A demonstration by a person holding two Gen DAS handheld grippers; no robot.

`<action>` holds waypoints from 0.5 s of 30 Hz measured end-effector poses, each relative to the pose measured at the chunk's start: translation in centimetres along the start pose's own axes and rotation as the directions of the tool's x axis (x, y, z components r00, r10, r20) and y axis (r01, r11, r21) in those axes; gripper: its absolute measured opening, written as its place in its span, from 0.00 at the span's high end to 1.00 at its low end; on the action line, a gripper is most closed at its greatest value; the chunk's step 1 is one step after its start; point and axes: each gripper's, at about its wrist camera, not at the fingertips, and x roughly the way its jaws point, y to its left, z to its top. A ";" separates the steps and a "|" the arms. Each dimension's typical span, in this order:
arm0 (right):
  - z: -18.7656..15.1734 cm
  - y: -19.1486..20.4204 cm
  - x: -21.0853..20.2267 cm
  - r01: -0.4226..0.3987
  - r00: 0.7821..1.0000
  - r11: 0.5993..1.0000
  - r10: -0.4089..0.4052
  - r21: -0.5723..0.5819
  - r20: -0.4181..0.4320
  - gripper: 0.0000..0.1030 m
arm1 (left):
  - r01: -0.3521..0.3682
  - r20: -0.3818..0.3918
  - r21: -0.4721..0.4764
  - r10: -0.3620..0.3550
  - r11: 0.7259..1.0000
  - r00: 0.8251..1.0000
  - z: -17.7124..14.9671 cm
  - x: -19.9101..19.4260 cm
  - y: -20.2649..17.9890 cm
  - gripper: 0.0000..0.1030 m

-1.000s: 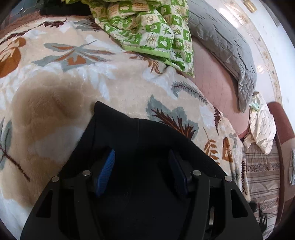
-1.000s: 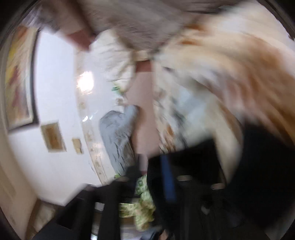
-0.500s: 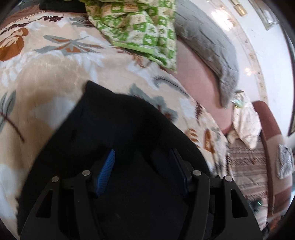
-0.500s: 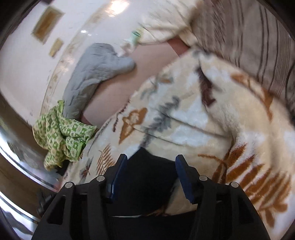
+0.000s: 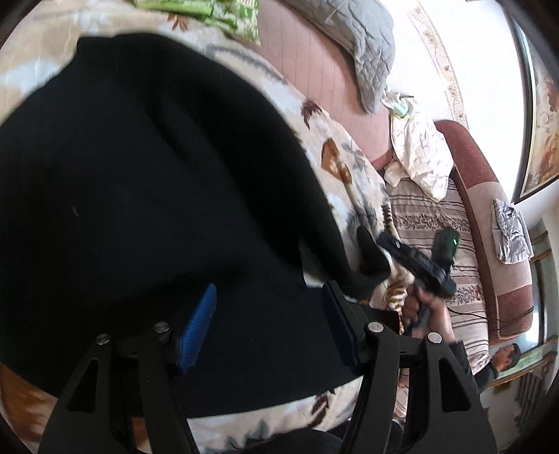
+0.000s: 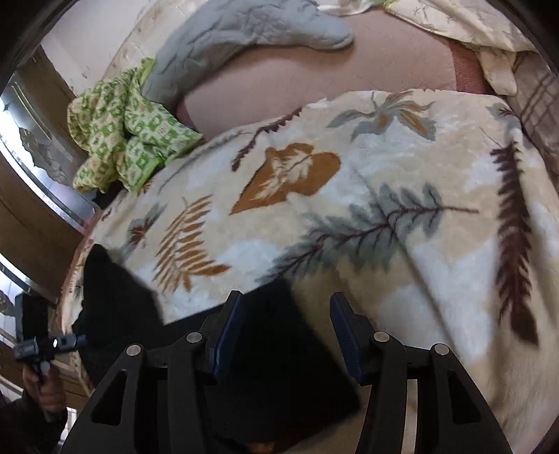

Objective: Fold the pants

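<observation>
A bed fills both views, covered by a plush cream blanket printed with brown, orange and grey-blue leaves (image 6: 367, 195). Beyond it lies a dusty-pink quilted bedspread (image 6: 286, 87), with a grey quilted pillow (image 6: 244, 31) and a crumpled green-and-white checked cloth (image 6: 129, 129) toward the far edge. In the left wrist view a striped brown-and-beige sofa (image 5: 450, 223) stands beside the bed, carrying a pale patterned cushion (image 5: 419, 153); a white wall and the edge of a framed picture (image 5: 541, 115) lie behind.

The black pants (image 5: 150, 195) lie spread on the blanket, a broad dark mass — folds and seams are hard to make out. The left gripper (image 5: 269, 324) hangs over them with its jaws roughly half open; whether the pads touch the cloth cannot be told. The right gripper (image 6: 283, 335) sits over one corner of the pants, its jaws closing slightly, black fabric between them but not visibly pinched.

The left view also shows the right gripper from outside, held in a hand (image 5: 422, 307), near a dangling tip of the pants. A person is partly visible at the frame's lower right edge, cut off.
</observation>
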 end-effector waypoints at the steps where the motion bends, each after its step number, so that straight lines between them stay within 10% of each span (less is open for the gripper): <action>1: 0.2 -0.2 0.4 -0.018 1.000 1.000 0.018 0.009 -0.008 0.48 | -0.003 -0.005 -0.008 0.003 1.000 1.000 -0.2 0.2 0.1 0.41; 4: -0.2 -0.6 2.4 -0.077 0.987 0.996 0.081 0.035 -0.142 0.55 | -0.008 -0.012 -0.021 0.008 1.000 1.000 -0.4 0.8 0.5 0.41; 6: -0.6 -0.5 2.3 -0.140 0.979 0.990 0.143 0.030 -0.147 0.97 | -0.004 -0.005 -0.020 0.004 1.000 1.000 -0.3 0.6 0.5 0.41; 15: -0.1 -2.7 -6.1 -0.172 0.961 0.969 0.126 0.175 0.246 0.97 | -0.108 0.141 0.014 0.105 0.994 0.984 1.5 -1.1 1.7 0.41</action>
